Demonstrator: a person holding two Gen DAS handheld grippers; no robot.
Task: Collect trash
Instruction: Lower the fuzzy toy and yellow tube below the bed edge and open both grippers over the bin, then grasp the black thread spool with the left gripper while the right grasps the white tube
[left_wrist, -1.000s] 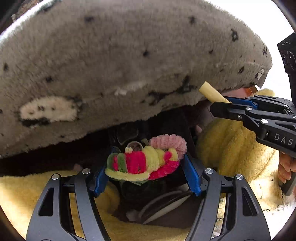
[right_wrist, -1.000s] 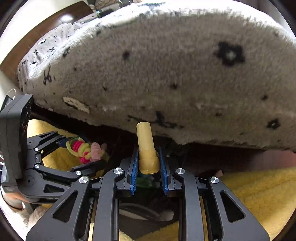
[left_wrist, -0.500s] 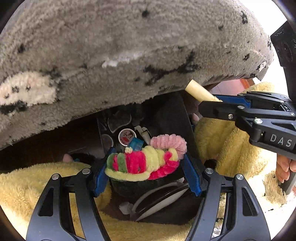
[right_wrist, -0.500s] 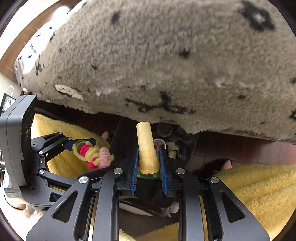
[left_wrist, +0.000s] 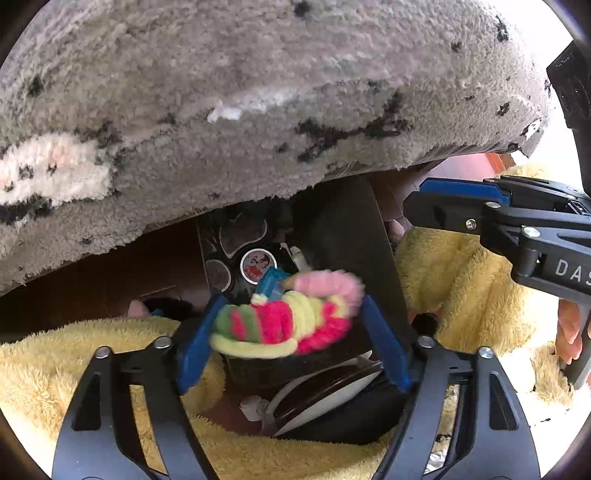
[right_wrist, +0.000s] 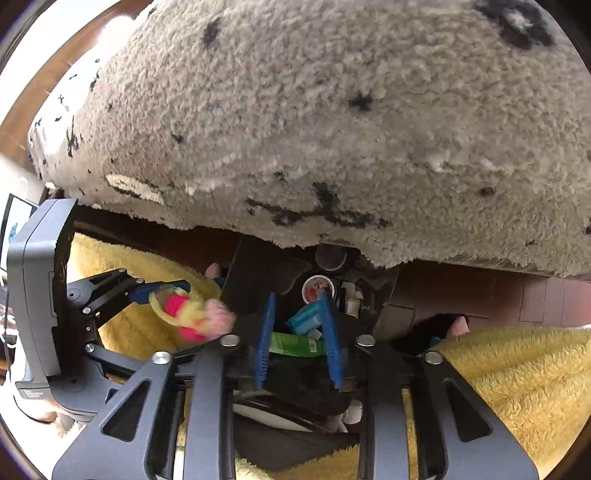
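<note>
The task looks well along but unfinished: the dark open trash bag (right_wrist: 258, 269) already holds a green wrapper (right_wrist: 295, 345), a blue packet (right_wrist: 304, 319) and a round printed lid (right_wrist: 317, 290). The right hand-held gripper (right_wrist: 299, 343) stands empty, jaws apart. The left hand-held gripper (left_wrist: 291, 328) spans a fuzzy pink, green and yellow pipe-cleaner bundle (left_wrist: 284, 321) over the bag; the blur hides whether it grips. Only the left view shows the bundle between its pads; only the right shows the wrapper.

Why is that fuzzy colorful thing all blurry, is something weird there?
The fuzzy pipe-cleaner tangle sits smeared between the left gripper fingers, which are spread wide, so it looks mid-drop into the black trash bag below. The right gripper is open and holds nothing. Otherwise nothing stands out.
</note>
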